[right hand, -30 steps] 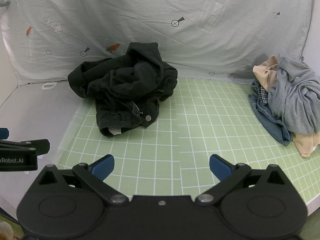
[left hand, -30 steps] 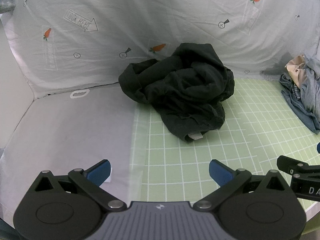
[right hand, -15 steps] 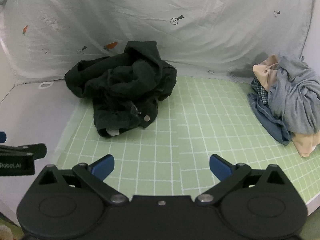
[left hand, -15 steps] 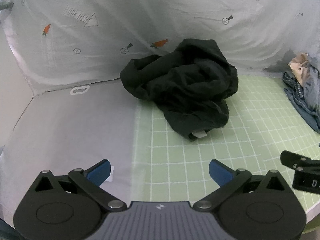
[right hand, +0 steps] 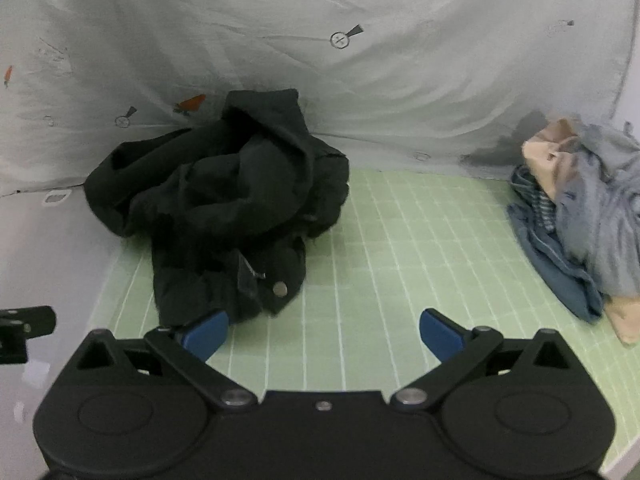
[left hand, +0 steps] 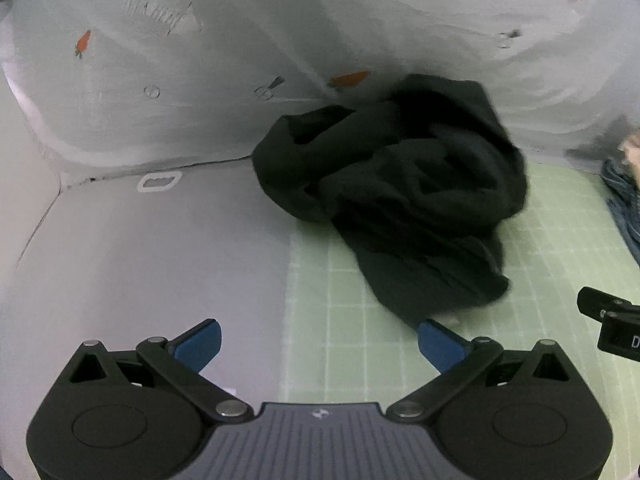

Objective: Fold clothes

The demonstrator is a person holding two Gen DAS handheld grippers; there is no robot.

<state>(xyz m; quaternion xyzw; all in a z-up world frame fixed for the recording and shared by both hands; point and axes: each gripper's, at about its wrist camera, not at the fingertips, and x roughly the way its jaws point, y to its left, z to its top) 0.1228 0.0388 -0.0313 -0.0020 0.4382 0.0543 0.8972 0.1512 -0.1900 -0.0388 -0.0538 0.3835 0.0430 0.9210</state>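
On the green grid mat [left hand: 560, 240], in the left wrist view, a crumpled black garment [left hand: 404, 196] lies against the carrot-print backdrop sheet [left hand: 240, 40], partly spilling onto the grey surface. The left gripper [left hand: 320, 340] is spread wide and empty, its right blue pad at the garment's near hem. In the right wrist view, the right gripper [right hand: 322, 330] is likewise released, its left pad at the black garment [right hand: 224, 200]; a pile of grey, blue and beige clothes [right hand: 584, 216] lies well apart at the right.
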